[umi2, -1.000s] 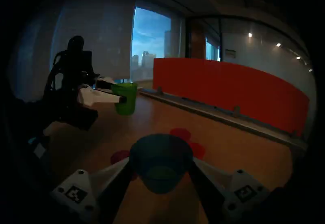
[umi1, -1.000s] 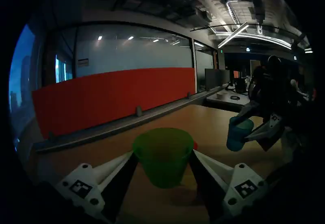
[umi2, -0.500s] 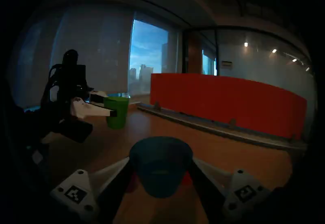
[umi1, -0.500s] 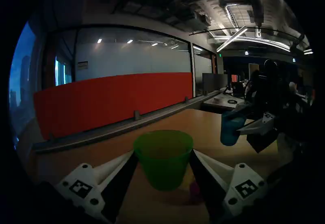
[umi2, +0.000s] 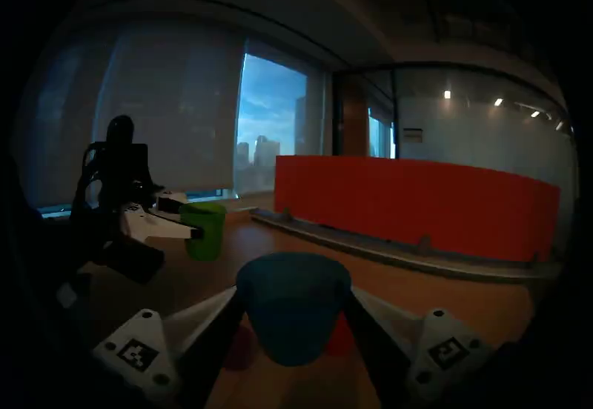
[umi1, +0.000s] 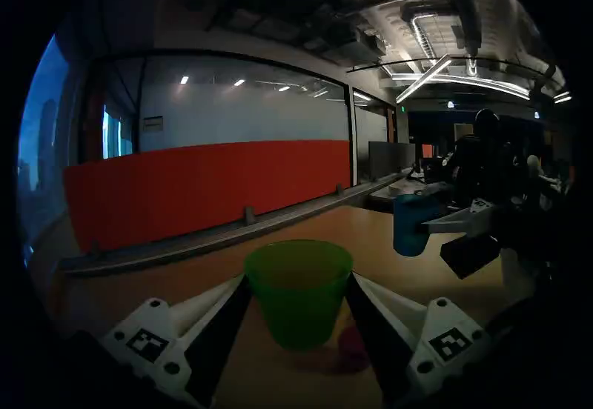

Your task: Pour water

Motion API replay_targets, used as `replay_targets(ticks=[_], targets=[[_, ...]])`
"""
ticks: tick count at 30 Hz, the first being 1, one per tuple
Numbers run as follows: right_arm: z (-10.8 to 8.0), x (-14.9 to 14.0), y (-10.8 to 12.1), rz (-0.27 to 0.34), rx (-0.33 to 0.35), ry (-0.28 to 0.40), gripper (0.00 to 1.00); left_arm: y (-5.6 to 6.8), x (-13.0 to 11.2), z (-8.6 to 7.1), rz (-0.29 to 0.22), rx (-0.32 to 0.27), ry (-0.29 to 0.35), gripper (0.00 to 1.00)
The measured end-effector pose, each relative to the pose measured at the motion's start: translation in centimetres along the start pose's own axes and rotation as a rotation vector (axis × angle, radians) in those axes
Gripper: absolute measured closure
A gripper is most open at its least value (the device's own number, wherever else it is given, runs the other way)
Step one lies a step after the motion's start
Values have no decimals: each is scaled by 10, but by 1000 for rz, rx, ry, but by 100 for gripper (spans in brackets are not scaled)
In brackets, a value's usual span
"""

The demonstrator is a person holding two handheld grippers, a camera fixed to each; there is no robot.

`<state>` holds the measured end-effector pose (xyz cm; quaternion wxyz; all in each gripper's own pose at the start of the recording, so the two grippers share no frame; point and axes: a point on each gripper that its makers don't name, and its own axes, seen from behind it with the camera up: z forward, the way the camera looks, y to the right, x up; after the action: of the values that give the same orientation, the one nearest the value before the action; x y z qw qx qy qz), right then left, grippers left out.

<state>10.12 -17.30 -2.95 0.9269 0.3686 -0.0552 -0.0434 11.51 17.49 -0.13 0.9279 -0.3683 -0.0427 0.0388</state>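
1. A broad brown wooden table [umi1: 222, 268] stretches from near to far, its top smooth and dimly lit.
2. Along its far edge runs a long grey metal rail [umi1: 215, 233] with small upright stubs. A long red divider panel [umi1: 207, 187] stands just behind the rail.
3. In the left gripper view, a small flat round magenta disc [umi1: 354, 346] lies on the near part of the table.
4. In the right gripper view, a flat round red disc [umi2: 339, 337] lies near on the right, and a darker red round disc [umi2: 239, 348] lies apart from it on the left.

Left gripper [umi1: 296, 284], right gripper [umi2: 294, 293]: white fingers [umi1: 181, 318], black inner faces, square markers [umi1: 146, 344].
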Motion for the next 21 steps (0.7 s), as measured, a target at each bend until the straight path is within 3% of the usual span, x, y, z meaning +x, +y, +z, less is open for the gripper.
replay_targets(ticks=[21], targets=[[9, 28, -11, -71, 69, 1, 11, 12, -6, -18, 8, 5, 20, 14]])
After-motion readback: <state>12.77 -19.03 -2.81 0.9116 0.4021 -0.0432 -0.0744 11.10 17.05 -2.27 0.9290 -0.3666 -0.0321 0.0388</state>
